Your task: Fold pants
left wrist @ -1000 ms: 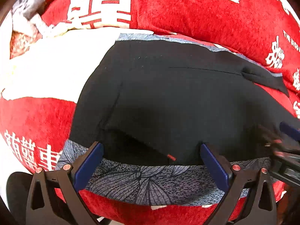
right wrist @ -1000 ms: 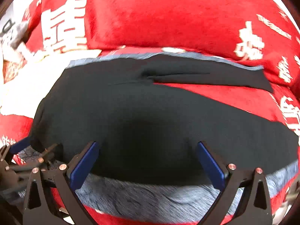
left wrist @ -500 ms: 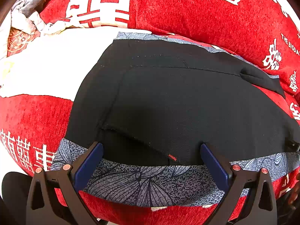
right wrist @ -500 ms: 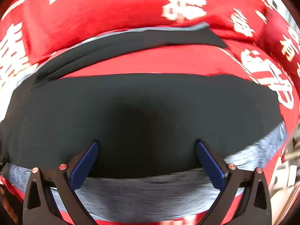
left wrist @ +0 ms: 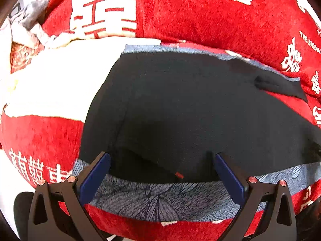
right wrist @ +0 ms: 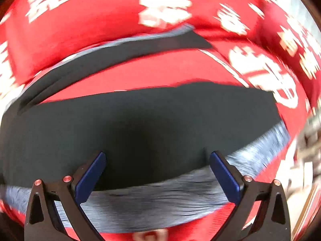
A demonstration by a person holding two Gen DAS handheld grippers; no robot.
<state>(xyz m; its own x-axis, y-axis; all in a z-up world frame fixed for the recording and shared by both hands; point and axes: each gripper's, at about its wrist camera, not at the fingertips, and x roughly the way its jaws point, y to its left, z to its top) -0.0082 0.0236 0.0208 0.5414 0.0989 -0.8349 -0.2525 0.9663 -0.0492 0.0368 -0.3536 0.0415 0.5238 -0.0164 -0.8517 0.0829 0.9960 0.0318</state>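
Black pants [left wrist: 190, 110] lie spread flat on a red bed cover, with a blue-grey leaf-patterned stripe [left wrist: 160, 198] along their near edge. My left gripper [left wrist: 160, 158] hovers open over the near waist end, where a small red tag [left wrist: 179, 174] shows. In the right wrist view the two legs [right wrist: 150, 124] run toward the right, the far leg [right wrist: 120, 54] split off with red cover between them. My right gripper [right wrist: 157, 156] is open above the near leg's edge, with nothing between its fingers.
The red cover [left wrist: 200, 16] with white characters rises into a cushion behind the pants. A white panel [left wrist: 56, 80] lies left of them, with crumpled grey and patterned cloth [left wrist: 30, 26] at the far left. Blurred clutter [right wrist: 309, 140] sits at the right edge of the right wrist view.
My right gripper has swept to the right along the legs, away from the left gripper, and its view is blurred by motion. The left gripper has barely moved. Both stay open.
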